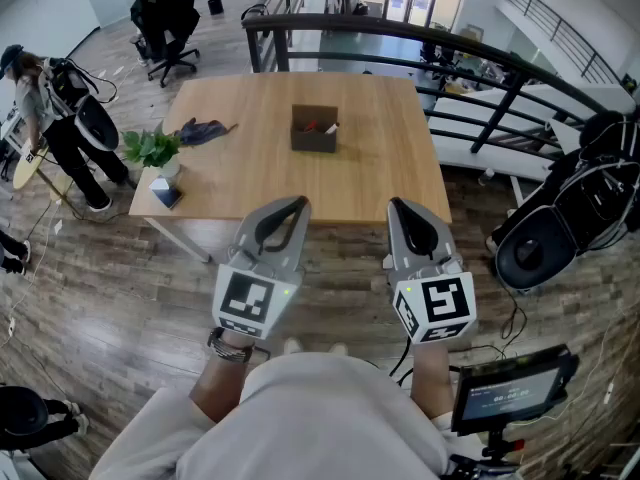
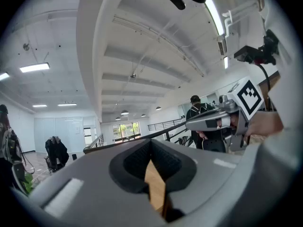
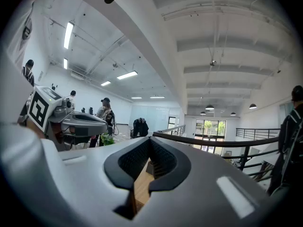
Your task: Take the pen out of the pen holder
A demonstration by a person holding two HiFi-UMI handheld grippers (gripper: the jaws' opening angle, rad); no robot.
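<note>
- Hovering just short of table (image 1: pixel 250 173) near edge: left gripper (image 1: pixel 293 205), right gripper (image 1: pixel 398 208), jaws pressed together, gripping nothing.
- Showing in head view alone: pen (image 1: pixel 311 125) standing in pen holder (image 1: pixel 314 138), well ahead; bare tabletop lying between.

Light wood table (image 1: pixel 380 178) on plank floor (image 1: pixel 90 268), seen from above. Dark brown pen holder (image 1: pixel 314 130) stands upright nr centre, toward far edge. Dark blue cloth (image 1: pixel 205 130) lies crumpled at left. Potted green plant (image 1: pixel 152 150) sits by left edge; small blue-and-white obj. (image 1: pixel 166 194) just beside it at front-left corner.

two grippers (image 1: pixel 288 206) (image 1: pixel 402 208), one pen holder (image 1: pixel 314 134) (one plant (image 1: pixel 152 148))
</note>
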